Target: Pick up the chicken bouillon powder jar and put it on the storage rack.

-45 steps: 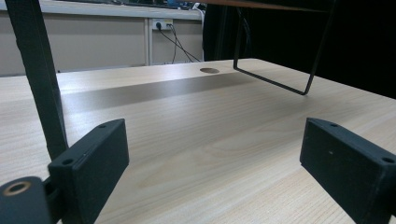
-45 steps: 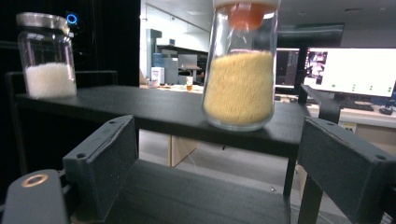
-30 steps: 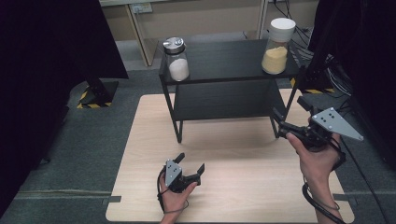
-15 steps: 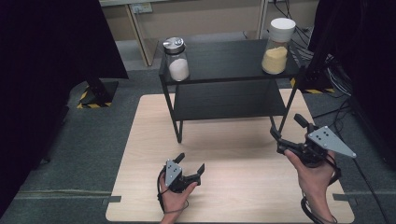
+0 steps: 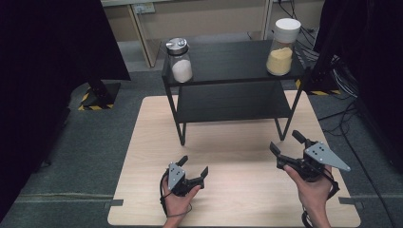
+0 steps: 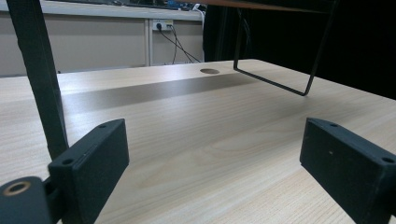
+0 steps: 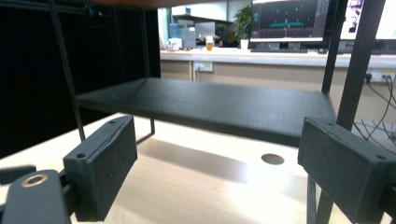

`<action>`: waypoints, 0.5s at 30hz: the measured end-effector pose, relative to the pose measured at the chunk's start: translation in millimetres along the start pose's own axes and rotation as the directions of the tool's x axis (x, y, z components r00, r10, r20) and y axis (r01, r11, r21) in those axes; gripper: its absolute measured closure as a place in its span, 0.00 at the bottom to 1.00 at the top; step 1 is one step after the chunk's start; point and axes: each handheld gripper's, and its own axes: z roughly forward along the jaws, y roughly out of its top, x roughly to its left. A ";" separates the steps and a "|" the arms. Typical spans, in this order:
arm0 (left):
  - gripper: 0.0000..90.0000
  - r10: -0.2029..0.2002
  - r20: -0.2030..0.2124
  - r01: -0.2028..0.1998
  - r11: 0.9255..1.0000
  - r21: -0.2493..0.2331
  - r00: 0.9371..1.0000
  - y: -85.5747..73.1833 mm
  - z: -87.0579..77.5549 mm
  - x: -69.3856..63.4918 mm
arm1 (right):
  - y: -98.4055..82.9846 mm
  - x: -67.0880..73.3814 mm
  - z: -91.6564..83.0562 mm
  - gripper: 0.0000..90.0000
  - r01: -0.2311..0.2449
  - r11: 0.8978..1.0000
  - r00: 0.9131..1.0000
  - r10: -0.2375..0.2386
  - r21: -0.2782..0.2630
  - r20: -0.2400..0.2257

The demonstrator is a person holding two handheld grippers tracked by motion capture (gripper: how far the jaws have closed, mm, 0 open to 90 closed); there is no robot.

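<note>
Left tool [image 5: 194, 167]: held low over the near edge of the wooden tabletop [image 5: 237, 190], jaws spread wide, nothing between them and nothing touched; in the left gripper view bare wood grain shows between the jaws, with a black rack leg [image 6: 39, 74] just behind the left-hand one. Right tool [image 5: 286, 143]: held over the tabletop's right side, jaws likewise wide apart and empty, pointing toward the right front leg of the two-tier black shelf rack [image 5: 233, 66] (the right gripper view looks along the lower shelf [image 7: 210, 105], with a round cable hole [image 7: 272, 159] in the tabletop beyond). Containers, both on the rack's top shelf, well apart from either tool: a glass jar with metal lid [image 5: 180, 60] at the left corner, part full of white powder; a taller jar with white lid [image 5: 282, 46] at the right corner, about half full of yellowish grains. Labels or writing: none legible on the jars.
</note>
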 end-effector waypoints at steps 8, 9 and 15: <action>0.08 0.004 -0.001 -0.004 1.000 0.000 1.000 0.0 0.0 -0.4 | -21.8 -1.2 -5.5 0.14 -0.018 0.999 1.000 0.017 0.042 0.017; 0.08 0.003 -0.001 -0.003 1.000 0.000 1.000 0.0 0.0 -0.4 | -23.5 -1.5 -6.1 0.14 -0.018 0.999 1.000 0.017 0.043 0.017; 0.08 0.001 -0.001 -0.001 1.000 0.000 1.000 0.0 0.0 -0.2 | -30.0 -1.2 -8.2 0.14 -0.021 0.999 1.000 0.020 0.047 0.020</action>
